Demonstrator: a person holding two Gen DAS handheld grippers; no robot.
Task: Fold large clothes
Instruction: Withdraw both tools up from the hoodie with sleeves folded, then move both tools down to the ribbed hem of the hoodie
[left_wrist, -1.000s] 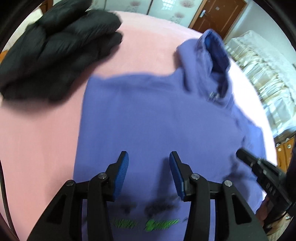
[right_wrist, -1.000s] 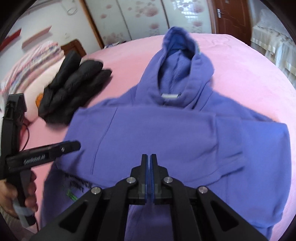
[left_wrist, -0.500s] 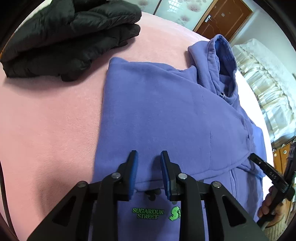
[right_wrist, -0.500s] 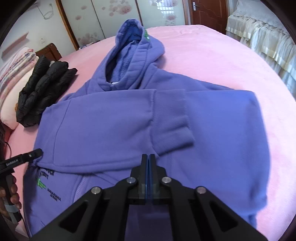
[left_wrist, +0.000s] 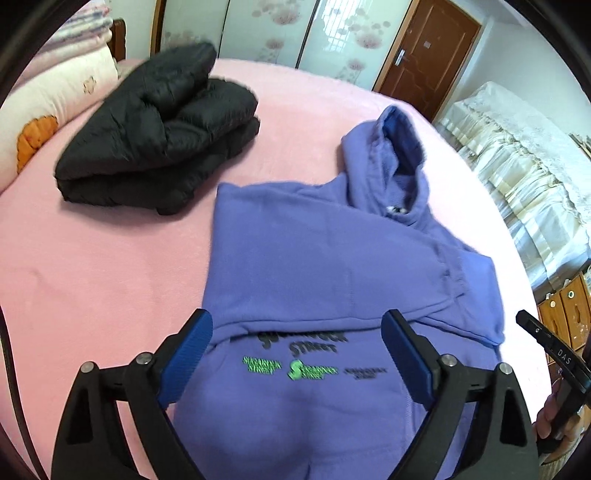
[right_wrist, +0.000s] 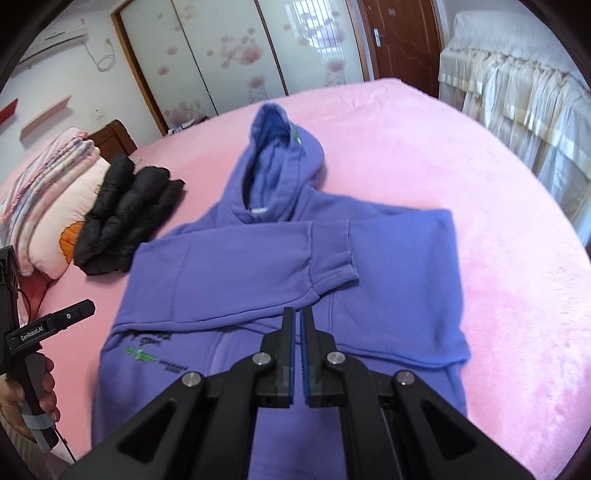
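A purple hoodie (left_wrist: 314, 266) lies flat on the pink bed, hood pointing away, with one sleeve folded across the chest and green print near the hem. It also shows in the right wrist view (right_wrist: 280, 266), the sleeve cuff (right_wrist: 332, 254) lying mid-chest. My left gripper (left_wrist: 299, 354) is open wide and empty, held above the hoodie's lower part. My right gripper (right_wrist: 296, 325) hovers above the hoodie's middle with only a thin gap between its pads, holding nothing.
A folded black puffer jacket (left_wrist: 155, 125) lies on the pink bed (left_wrist: 92, 258) left of the hoodie. Pillows and folded bedding (right_wrist: 48, 192) sit at the far left. A cream draped cover (right_wrist: 517, 92) is at the right, wardrobe doors and a brown door behind.
My left gripper has opened wide and pulled back and up from the hoodie. My right gripper has also backed away, its pads parting slightly. The folded sleeve stays across the chest.
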